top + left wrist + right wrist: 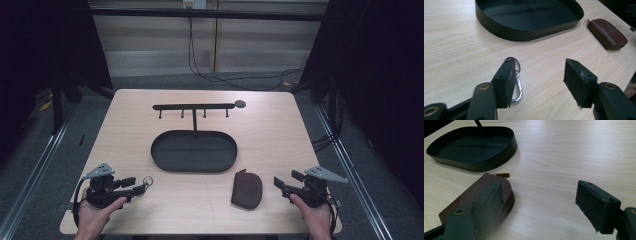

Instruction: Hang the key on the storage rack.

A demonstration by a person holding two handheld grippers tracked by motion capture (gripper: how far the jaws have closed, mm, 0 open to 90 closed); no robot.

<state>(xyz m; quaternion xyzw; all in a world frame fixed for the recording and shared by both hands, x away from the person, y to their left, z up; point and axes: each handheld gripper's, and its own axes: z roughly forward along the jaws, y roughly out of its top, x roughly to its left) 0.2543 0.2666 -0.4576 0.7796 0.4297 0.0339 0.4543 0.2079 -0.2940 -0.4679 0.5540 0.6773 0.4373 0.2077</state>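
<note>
1. We held the left gripper (134, 188) and the right gripper (282, 186) with jaws spread, gripping nothing.
2. The carabiner (517, 82) lay at seven o'clock of the tray (194, 165); the pouch (247, 189) at five.
3. We judged the carabiner light, stiff, slippery, best pinched across its spine; the pouch soft, grippable by its edge.

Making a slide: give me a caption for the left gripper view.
Open left tongs beside a silver carabiner on the wooden table, black tray beyond.

Carabiner (517, 85) beside spread left gripper (539, 82)
</note>
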